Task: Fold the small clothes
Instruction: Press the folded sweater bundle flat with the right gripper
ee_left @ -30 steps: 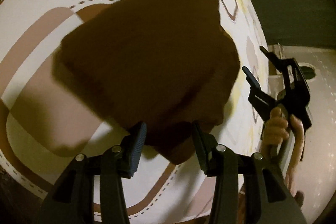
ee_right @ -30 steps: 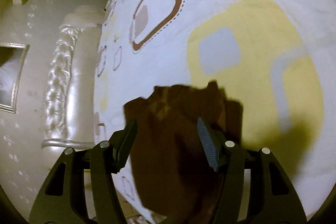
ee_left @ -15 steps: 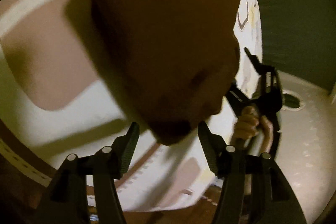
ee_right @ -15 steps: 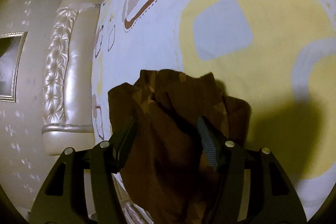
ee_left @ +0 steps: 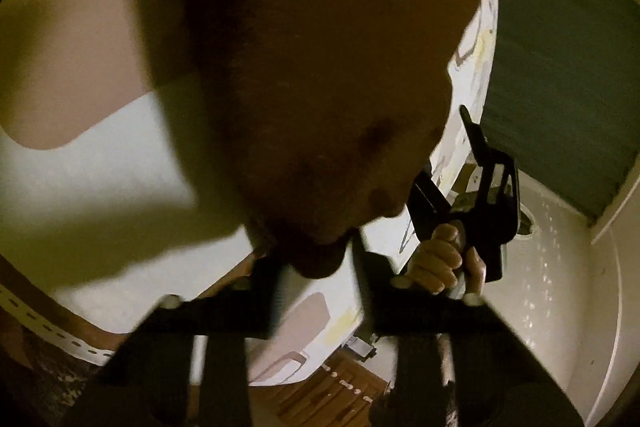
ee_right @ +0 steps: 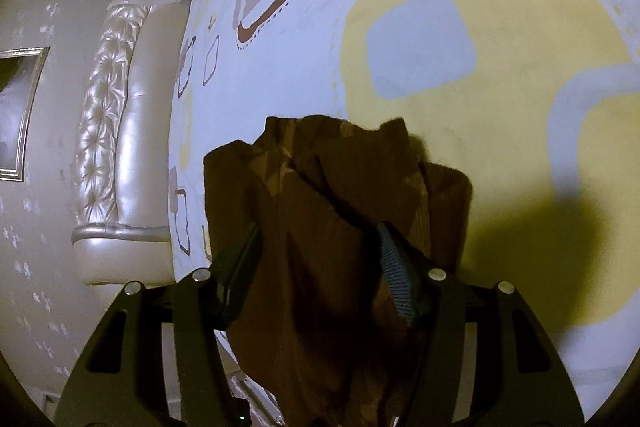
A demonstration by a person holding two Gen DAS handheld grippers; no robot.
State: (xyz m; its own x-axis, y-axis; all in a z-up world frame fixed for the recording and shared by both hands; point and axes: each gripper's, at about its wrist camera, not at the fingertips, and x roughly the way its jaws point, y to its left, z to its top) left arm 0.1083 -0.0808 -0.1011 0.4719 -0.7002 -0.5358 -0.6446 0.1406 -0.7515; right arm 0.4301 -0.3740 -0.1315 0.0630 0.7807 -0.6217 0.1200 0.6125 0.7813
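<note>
A: Starting closest in, what is the left gripper (ee_left: pixel 316 263) doing?

B: It is sitting at the bottom centre of the left wrist view, blurred. A corner of the brown garment (ee_left: pixel 320 75) is hanging down between its fingers, but whether they are pinching it I cannot tell.

A: And the right gripper (ee_right: pixel 320 259)?

B: Its fingers are standing fairly wide at the lower middle of the right wrist view, with the brown garment (ee_right: pixel 340 219) bunching between them in soft pleats. The gap looks too wide for a firm clamp, so I am calling it open around the cloth.

A: How is the cloth behaving?

B: It is draping and creasing freely, so I am judging it light and limp, not slippery. Taking hold at a hem corner, pinched well in, looks wisest; a mid-panel grab would only be gathering folds.

A: Farther out?

B: The patterned bedsheet (ee_right: pixel 460 39) is filling the upper right beneath the garment, and a padded headboard (ee_right: pixel 108 99) is running down the left. In the left view the right hand (ee_left: pixel 440 255) is gripping its tool at centre right.
</note>
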